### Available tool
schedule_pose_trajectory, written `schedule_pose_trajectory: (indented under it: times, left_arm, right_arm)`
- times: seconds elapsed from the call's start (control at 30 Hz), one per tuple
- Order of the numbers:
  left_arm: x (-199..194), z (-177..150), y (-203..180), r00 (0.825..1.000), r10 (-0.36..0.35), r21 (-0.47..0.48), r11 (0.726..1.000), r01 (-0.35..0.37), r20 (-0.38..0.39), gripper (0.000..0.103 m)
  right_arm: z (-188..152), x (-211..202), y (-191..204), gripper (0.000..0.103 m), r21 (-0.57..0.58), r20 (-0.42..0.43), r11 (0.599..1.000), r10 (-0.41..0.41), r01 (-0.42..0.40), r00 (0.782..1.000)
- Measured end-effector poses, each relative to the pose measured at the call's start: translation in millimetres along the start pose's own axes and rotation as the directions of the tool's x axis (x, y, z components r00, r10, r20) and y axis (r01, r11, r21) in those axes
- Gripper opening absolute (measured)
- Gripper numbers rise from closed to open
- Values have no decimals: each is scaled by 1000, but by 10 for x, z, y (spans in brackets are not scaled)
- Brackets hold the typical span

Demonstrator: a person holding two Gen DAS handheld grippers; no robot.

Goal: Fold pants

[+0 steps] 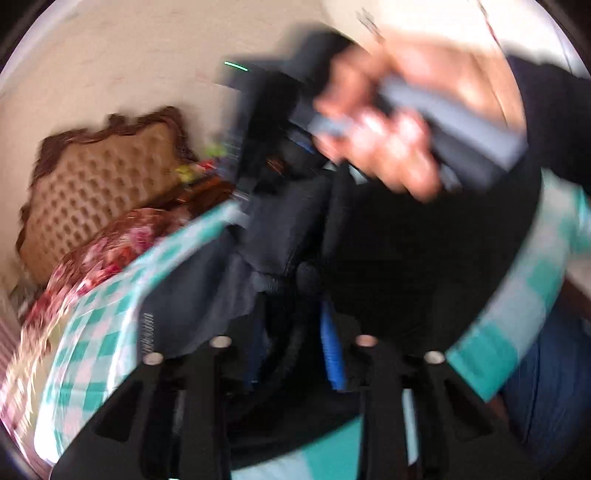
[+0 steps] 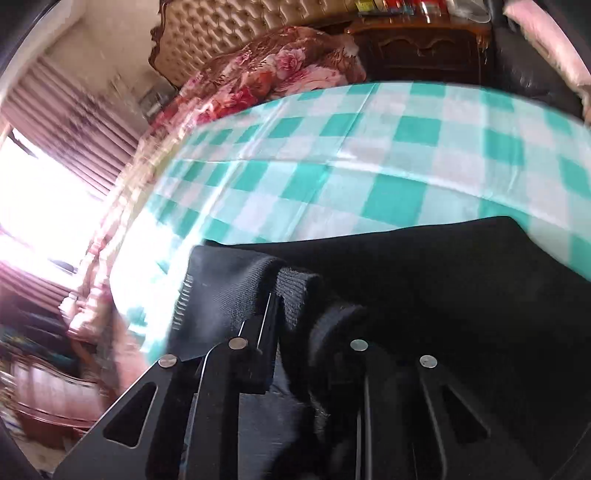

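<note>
The black pants (image 2: pixel 424 273) lie on a bed with a green and white checked sheet (image 2: pixel 332 155). My right gripper (image 2: pixel 291 306) is shut on a ribbed edge of the pants, with cloth bunched between its fingers. In the left wrist view my left gripper (image 1: pixel 291 314) is shut on dark pants cloth (image 1: pixel 406 266) that fills the space between its fingers. That view is blurred by motion. The person's hand (image 1: pixel 384 140) holding the other gripper's grey handle shows just beyond the cloth.
A tufted beige headboard (image 2: pixel 236 26) and a red floral blanket (image 2: pixel 273 70) are at the head of the bed. A dark wooden nightstand (image 2: pixel 421 48) stands beside it. A bright window with curtains (image 2: pixel 44 177) is to the left.
</note>
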State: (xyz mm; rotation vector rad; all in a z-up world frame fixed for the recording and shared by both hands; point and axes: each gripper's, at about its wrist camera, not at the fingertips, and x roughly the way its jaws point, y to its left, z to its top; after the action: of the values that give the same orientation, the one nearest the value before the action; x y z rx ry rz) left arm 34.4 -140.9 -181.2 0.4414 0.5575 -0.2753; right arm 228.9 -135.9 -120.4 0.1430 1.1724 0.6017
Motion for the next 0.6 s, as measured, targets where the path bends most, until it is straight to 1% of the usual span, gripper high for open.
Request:
schedule_pose_trajectory:
  times: [0.03,0.07,0.1,0.13,0.17,0.23,0.27,0.3,0.33,0.37,0.4,0.43,0.47,0.5,0.53,0.57,0.6]
  left_arm:
    - [-19,13,3,999,-35,-18,999,35,-2,39]
    - [-116,51,127,993,-116,-99,988,118,26,40]
    - [-210,90,310,984,-170,-186,966,178,59,45]
    - [-301,122,521,979,-181,-257,946,200,97,52]
    - [-386,143,836,980,-151,-323,928,187,133,53]
    - [-352,136,1356,990,-76,-394,912,117,118,52]
    - [-199,97,1708,992,-90,-421,899,119,88,53]
    - [-29,52,1947,990,-134,-435,889,144,53,53]
    - [210,-11,2228,991,-134,-440,890,118,-5,51]
    - [335,-26,2364,990,-141,-430,895,116,-28,51]
    - [493,-26,2499,977,-209,-406,897,174,-44,51]
    - [589,-13,2540,969,-237,-374,907,196,-66,51]
    - [718,39,2552,962,-252,-294,932,212,-104,51]
    - [811,78,2534,945,-302,-244,933,265,-129,51]
    - [915,86,2527,916,-367,-208,920,332,-163,52]
    - [1049,99,2460,893,-389,-147,920,364,-225,52]
    - [1178,88,2417,875,-394,-97,919,383,-282,45]
  right_arm:
    - [-40,57,-22,20,-8,-14,1000,-19,19,1000]
    - [-80,114,-52,19,-17,-24,999,-37,36,999]
    - [-111,171,-83,19,-15,-30,999,-42,42,999]
    - [-146,201,-142,19,-4,-23,999,-41,41,999]
    - [-155,218,-192,19,5,-19,999,-33,34,999]
    - [-170,215,-246,20,28,-9,1000,-9,9,1000]
    - [-183,200,-249,19,24,-5,1000,-6,7,1000]
    - [-175,191,-241,20,18,-2,1000,-7,7,1000]
    - [-179,182,-235,20,14,0,1000,-8,8,1000]
    - [-179,172,-233,20,15,1,1000,-7,7,1000]
    - [-185,165,-240,20,17,0,1000,-4,4,1000]
    - [-193,159,-249,20,18,-2,1000,-2,2,1000]
    - [-198,154,-253,20,18,-4,1000,-3,3,1000]
    - [-199,155,-250,20,18,-6,1000,-4,4,1000]
    - [-193,166,-248,20,18,-9,1000,-7,7,1000]
    - [-193,171,-243,21,17,-11,1000,-14,14,1000]
    - [-191,181,-240,21,15,-14,1000,-25,25,1000]
